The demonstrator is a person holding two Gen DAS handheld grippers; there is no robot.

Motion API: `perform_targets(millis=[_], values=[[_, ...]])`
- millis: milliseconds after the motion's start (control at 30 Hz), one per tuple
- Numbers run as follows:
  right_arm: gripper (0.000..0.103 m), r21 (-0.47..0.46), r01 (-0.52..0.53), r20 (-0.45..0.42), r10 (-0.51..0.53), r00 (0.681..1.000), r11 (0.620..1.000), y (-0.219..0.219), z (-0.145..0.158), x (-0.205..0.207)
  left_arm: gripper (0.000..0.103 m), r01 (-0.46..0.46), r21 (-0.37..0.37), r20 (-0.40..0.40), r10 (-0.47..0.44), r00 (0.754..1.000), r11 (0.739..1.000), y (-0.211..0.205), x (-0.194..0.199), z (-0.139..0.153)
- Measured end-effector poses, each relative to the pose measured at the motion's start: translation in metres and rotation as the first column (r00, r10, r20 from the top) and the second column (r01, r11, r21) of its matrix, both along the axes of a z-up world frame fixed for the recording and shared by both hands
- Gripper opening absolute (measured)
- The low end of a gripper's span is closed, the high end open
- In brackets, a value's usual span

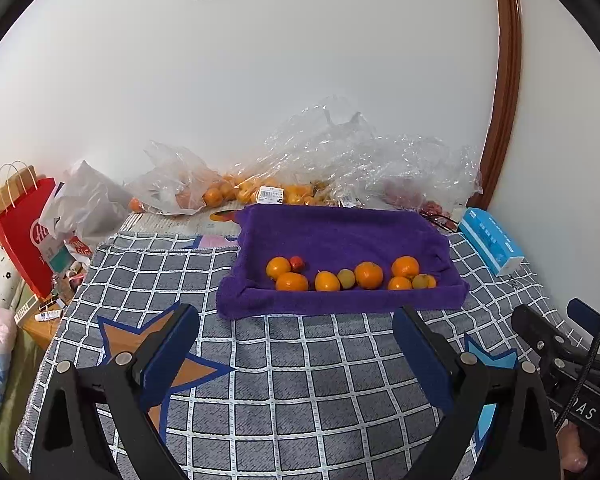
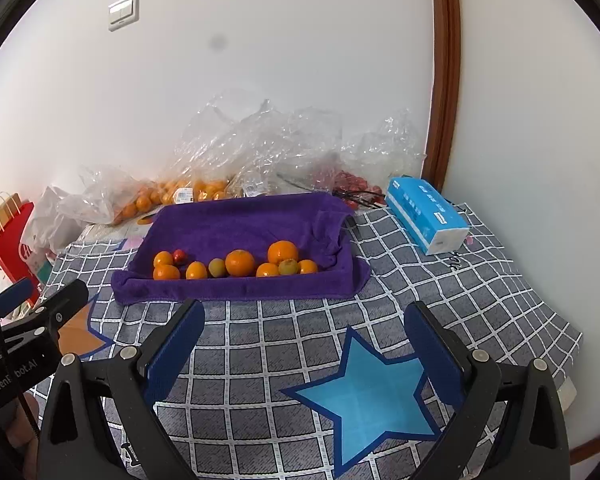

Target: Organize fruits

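Left black two-finger gripper with blue pads (image 1: 296,344): jaws wide apart, nothing between them, pointing 12 o'clock. Right black two-finger gripper with blue pads (image 2: 304,336): same, gaping and unloaded, at its 3 o'clock.

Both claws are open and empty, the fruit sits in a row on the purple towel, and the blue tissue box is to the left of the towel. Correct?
Not quite: the blue tissue box is right of the purple towel, as the right wrist view shows. The rest holds.

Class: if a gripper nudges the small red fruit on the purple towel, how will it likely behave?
The small red fruit looks round, so it would probably roll. The purple towel is soft, likely slowing it. An orange touching it may block it leftward.
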State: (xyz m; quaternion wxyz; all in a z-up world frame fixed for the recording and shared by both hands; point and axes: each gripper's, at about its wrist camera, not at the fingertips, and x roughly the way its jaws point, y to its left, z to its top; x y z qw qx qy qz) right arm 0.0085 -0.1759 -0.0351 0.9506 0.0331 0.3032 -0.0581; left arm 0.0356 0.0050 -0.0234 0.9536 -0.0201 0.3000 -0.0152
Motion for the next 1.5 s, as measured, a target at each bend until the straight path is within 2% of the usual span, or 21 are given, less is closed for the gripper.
perform_targets(millis=[1500], values=[[0.099,-0.002,-0.003,0.008,0.003,1.0,1.0,0.0016,0.0015,-0.0033,0.098,-0.007,0.005,0.008,0.007,1.0,1.0,-0.0004,-0.0043,0.0055]])
